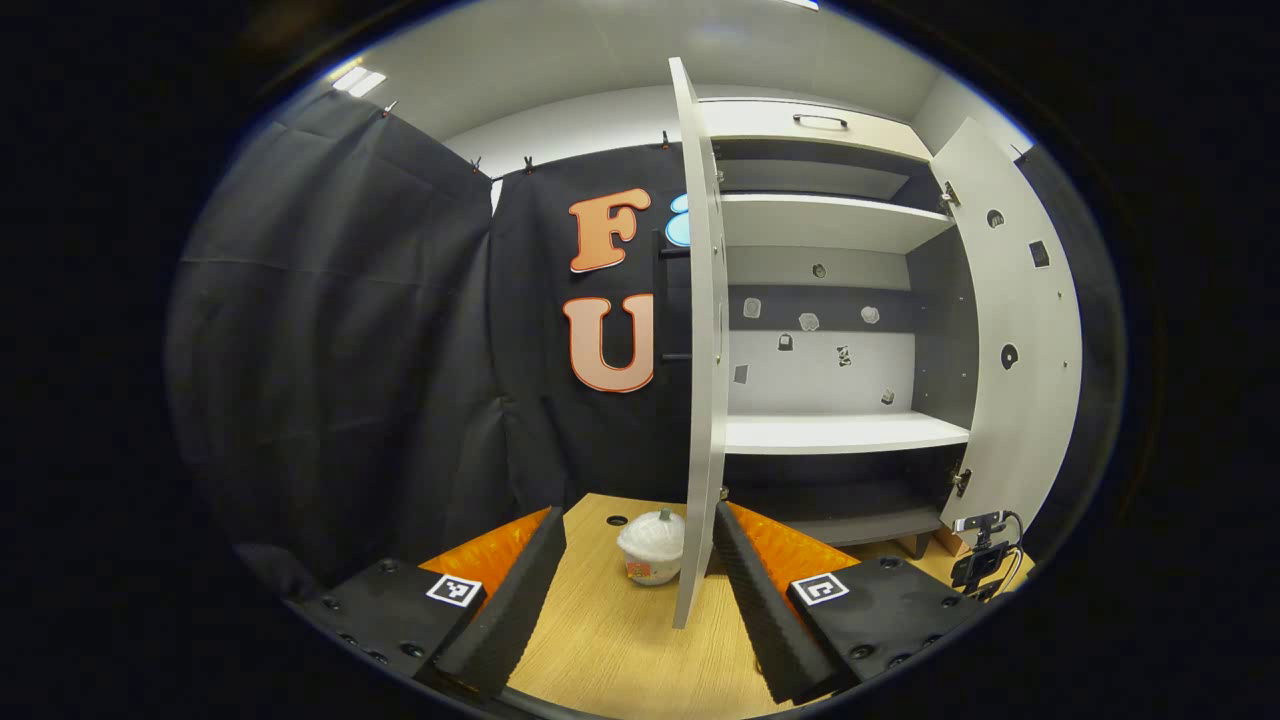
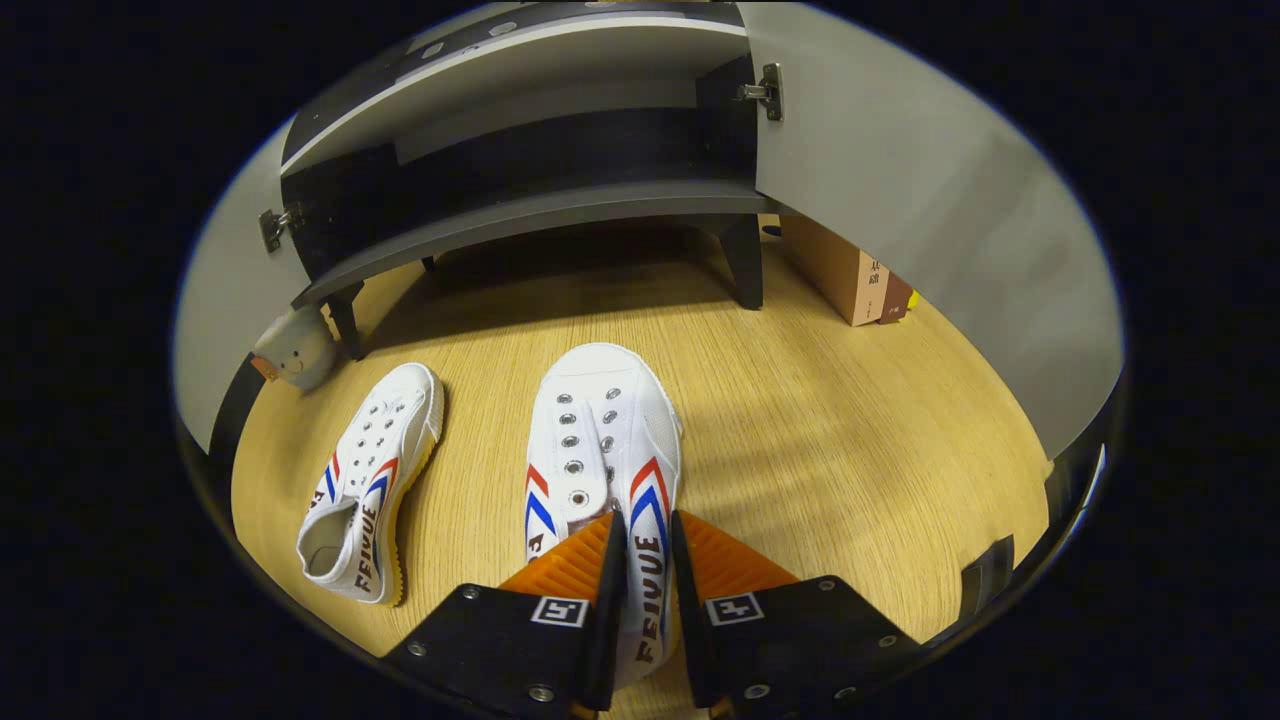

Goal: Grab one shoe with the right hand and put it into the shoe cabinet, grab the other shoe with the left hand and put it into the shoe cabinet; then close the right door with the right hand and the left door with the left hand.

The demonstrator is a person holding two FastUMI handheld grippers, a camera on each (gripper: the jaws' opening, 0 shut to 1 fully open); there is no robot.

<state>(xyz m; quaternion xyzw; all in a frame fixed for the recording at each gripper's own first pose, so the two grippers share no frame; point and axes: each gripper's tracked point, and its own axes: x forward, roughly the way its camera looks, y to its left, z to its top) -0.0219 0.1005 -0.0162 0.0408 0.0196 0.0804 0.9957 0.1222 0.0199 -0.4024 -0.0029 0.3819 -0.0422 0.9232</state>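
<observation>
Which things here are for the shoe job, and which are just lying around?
For the job:
right tongs, clamped on one shoe
other shoe
shoe cabinet
left door
right door
left tongs, open

Just lying around:
small white pot
book

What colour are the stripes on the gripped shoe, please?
Red and blue stripes on the white canvas shoe, clearest in the right gripper view.

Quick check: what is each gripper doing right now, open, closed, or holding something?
Left gripper: open, holding nothing, facing the shoe cabinet.
Right gripper: closed on the side wall of the right-hand shoe.
</observation>
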